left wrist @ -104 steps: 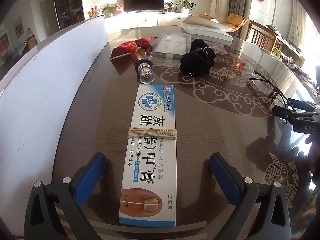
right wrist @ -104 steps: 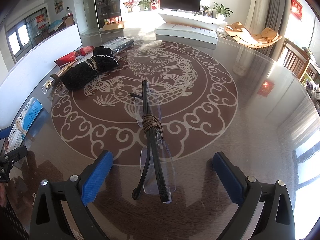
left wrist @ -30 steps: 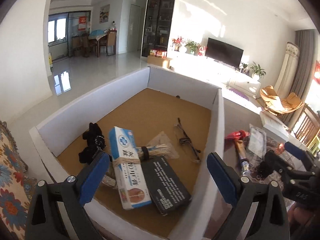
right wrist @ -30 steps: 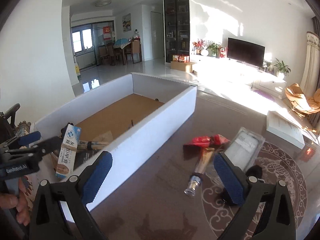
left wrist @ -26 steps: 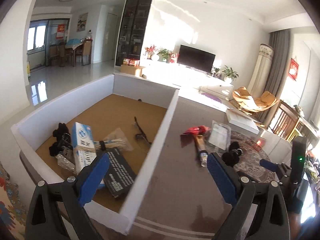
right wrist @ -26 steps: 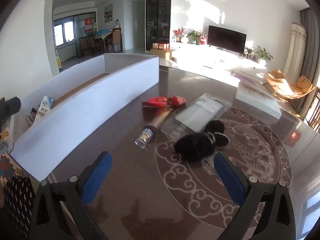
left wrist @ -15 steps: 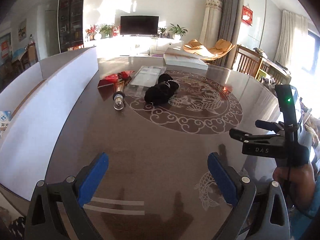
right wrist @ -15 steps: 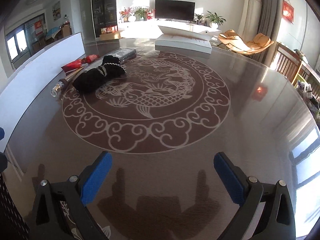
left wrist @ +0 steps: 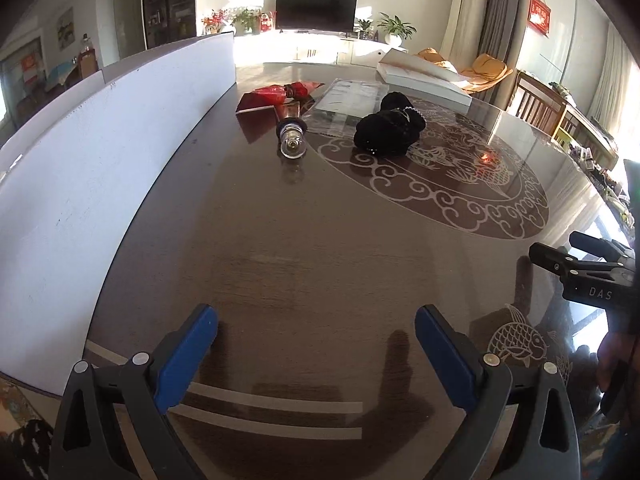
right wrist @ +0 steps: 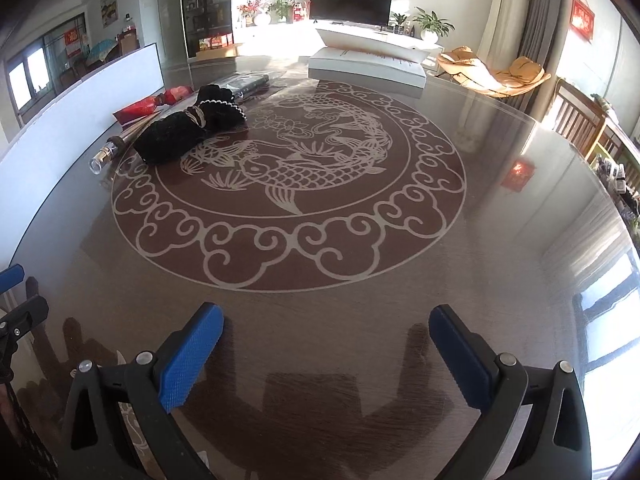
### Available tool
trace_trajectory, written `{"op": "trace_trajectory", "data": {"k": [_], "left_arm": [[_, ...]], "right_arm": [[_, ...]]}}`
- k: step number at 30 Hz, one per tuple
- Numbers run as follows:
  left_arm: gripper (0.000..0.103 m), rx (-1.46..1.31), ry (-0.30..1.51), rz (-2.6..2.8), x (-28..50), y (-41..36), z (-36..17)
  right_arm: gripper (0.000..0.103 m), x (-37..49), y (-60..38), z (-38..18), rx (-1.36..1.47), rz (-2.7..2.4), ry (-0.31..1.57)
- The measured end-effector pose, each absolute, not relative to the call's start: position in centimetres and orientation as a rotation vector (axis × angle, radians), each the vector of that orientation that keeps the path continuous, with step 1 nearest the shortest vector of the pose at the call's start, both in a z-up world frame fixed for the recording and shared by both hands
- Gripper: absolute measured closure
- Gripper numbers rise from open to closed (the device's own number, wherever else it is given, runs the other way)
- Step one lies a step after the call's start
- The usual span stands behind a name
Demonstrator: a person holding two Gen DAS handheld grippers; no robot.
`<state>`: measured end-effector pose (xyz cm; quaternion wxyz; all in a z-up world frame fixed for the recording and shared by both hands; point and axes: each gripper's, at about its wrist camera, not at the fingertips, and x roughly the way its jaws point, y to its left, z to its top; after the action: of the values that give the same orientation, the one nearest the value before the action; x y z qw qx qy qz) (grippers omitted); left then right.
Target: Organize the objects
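- While both grippers are hovering low over the table point(left wrist: 320, 248) with nothing between their fingers, the left gripper point(left wrist: 316, 344) is showing its blue pads spread wide; the right gripper point(right wrist: 326, 346) is likewise standing wide apart and empty
- What is left to tidy is lying ahead and toward the white box wall point(left wrist: 100, 152): a glass tube point(left wrist: 292, 142), a red packet point(left wrist: 276, 94), a clear plastic bag point(left wrist: 352, 98) and a black cloth bundle point(right wrist: 188, 130)
- The tube is pointing its long axis almost straight at the left gripper, round end first; a grasp across its width would probably suit, and the left hand looks nearer to it
- The black bundle is lying just beside the tube, on the side toward the right gripper, its length running slantwise away from those fingers; the right gripper seems the likelier one for it
- The tube is looking hard, smooth and apt to roll; the bundle is looking soft, fuzzy and lumpy, tied round the middle; the bag is looking flat, thin and slippery; the tabletop is looking glossy, dark, and patterned with a pale fish and cloud design
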<state>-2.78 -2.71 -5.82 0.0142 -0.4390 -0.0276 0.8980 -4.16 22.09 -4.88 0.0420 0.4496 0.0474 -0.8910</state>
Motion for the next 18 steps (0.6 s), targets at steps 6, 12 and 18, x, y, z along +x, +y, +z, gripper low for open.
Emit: {"op": "trace_trajectory", "data": {"k": [6, 12, 18], "left_arm": [[0.002, -1.392, 0.003, 2.81, -2.76, -2.17, -6.07], [0.0, -1.394, 0.01, 2.817, -2.74, -2.29, -6.06], [0.0, -1.397, 0.016, 2.811, -2.88, -2.6, -5.94]], "right_arm": [[0.0, -4.24, 22.39, -5.08, 1.39, -2.71, 0.095], [0.0, -4.21, 22.38, -5.09, 1.39, -2.71, 0.095], [0.0, -4.22, 22.39, -5.1, 1.39, -2.71, 0.095]]}}
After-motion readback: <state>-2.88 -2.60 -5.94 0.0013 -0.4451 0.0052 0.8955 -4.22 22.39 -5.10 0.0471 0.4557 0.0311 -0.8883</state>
